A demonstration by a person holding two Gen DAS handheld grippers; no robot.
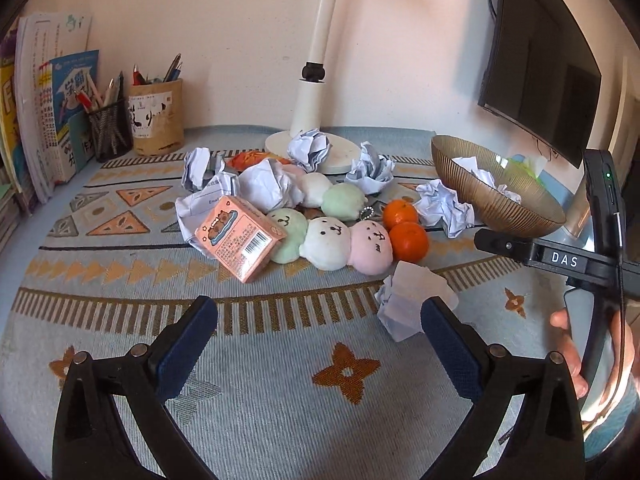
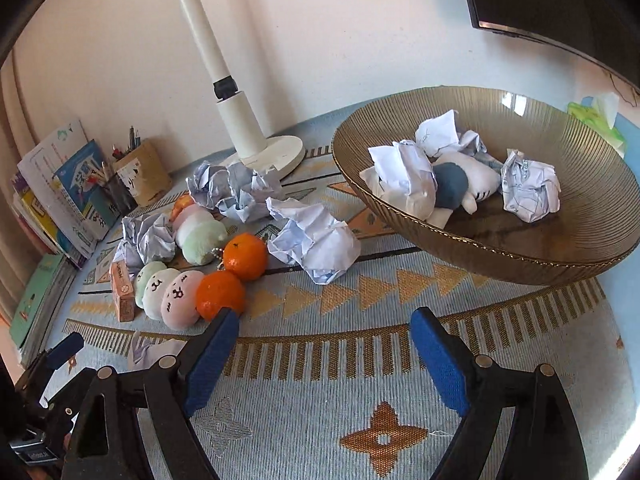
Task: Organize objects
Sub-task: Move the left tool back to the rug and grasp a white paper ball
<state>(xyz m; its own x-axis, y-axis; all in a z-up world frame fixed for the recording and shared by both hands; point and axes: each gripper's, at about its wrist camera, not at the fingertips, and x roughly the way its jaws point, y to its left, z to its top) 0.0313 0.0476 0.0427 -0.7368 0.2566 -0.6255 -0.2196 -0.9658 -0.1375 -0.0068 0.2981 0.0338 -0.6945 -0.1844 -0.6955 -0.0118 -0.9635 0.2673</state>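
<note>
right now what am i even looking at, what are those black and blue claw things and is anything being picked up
These are two hand-held grippers, each with a camera looking along its jaws. One picture is from the left gripper, the other from the right gripper. A person's hand carries the right one. Both stand open, holding nothing. On the patterned cloth lie crumpled paper balls, two oranges, plush dumpling toys and a pink box. A brown bowl already holds some paper.

I count two oranges [image 2: 245, 257], two plush dumpling strings [image 1: 328, 242] of three balls each, one pink box [image 1: 240, 238], one bowl [image 2: 480, 256], two pen holders [image 1: 156, 120] and one lamp [image 1: 316, 92].
</note>
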